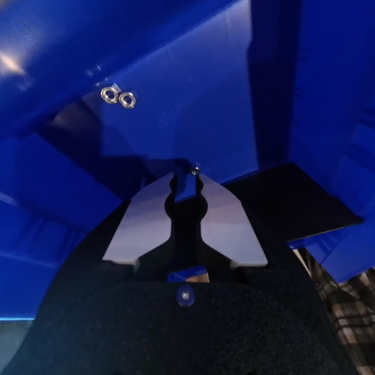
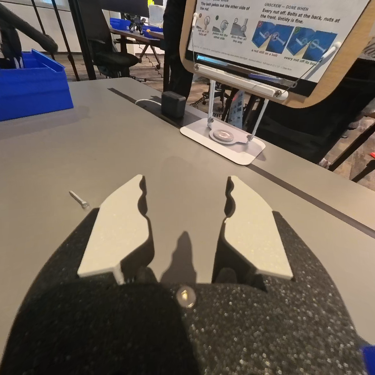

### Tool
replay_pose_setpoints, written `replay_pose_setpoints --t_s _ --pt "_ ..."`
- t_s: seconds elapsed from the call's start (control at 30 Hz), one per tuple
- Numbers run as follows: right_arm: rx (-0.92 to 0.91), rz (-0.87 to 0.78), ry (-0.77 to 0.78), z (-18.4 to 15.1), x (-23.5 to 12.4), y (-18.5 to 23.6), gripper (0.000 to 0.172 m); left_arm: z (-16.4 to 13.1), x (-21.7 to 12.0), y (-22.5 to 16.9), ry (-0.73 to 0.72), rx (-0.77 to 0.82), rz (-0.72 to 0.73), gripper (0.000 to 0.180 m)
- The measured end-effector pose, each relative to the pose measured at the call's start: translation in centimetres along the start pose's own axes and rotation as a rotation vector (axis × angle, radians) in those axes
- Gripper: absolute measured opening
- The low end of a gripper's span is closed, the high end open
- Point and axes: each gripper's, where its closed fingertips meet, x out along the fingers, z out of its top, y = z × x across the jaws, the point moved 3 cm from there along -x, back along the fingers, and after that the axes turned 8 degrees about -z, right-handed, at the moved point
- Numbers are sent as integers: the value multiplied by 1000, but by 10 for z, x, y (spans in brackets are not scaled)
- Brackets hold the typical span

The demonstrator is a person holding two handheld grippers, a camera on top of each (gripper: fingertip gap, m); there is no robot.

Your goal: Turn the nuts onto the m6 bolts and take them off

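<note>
Three nuts, one bolt

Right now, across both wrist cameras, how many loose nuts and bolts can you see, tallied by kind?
Nuts: 3. Two lie side by side on the blue bin floor, one nut touching the other nut, and a third small nut sits at the tip of the left gripper.
Bolts: 1. A single bolt lies on the grey table.
Total: 4.

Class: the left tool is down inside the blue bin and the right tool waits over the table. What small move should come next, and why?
Probably nudge the left tool sideways to centre the small nut, then close. The nut sits at one fingertip, not squarely between the narrow-set fingers. The right tool is wide open over the table, with a bolt lying beside it.
</note>
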Motion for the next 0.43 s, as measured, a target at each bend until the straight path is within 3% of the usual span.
replay_pose_setpoints --t_s 0.43 --pt "-33 -13 2 -1 -4 -3 78 4 6 -3 45 -57 -78 26"
